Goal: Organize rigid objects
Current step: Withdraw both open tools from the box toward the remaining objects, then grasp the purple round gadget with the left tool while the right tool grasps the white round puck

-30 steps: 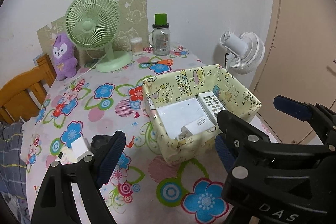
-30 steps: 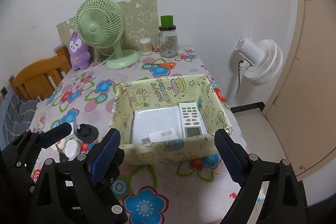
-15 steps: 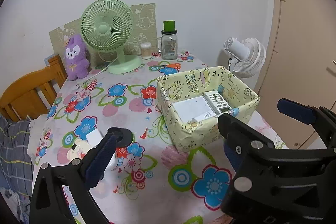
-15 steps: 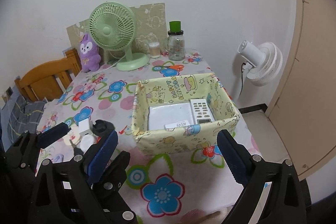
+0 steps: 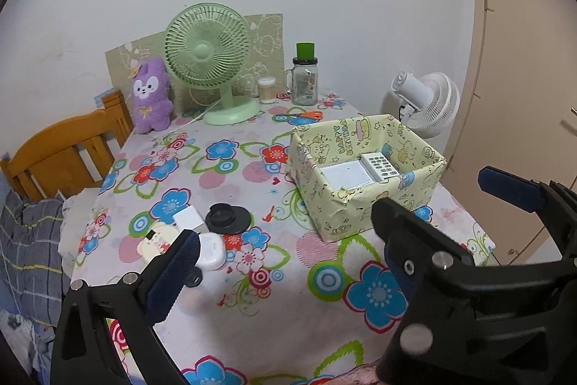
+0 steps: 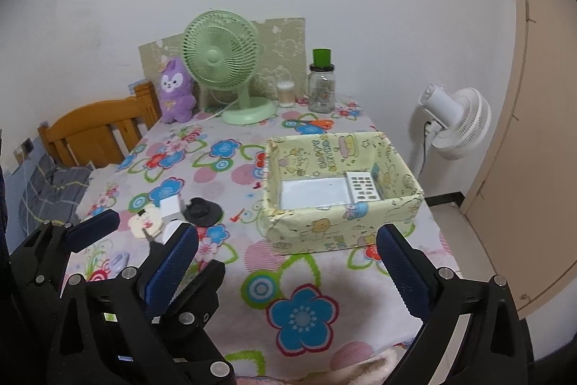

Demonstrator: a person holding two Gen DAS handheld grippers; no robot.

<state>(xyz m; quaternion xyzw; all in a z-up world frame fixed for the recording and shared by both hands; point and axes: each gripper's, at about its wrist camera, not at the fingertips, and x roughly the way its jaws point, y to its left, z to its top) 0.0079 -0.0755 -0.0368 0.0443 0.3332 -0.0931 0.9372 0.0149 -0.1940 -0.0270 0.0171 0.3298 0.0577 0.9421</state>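
Both tongs empty, left tongs (image 5: pixel 285 262) spread wide, right tongs (image 6: pixel 285 258) opening, yellow box (image 6: pixel 342 226) just beyond

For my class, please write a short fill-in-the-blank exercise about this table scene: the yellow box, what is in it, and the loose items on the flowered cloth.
1. The white remote control lies inside the yellow ____.
2. The desk fan standing beside the purple plush toy is coloured ____.
3. The round black lid rests on the tablecloth, ____ the box.
4. The left gripper holds ____ between its pads.

Missing words: box; green; outside; nothing
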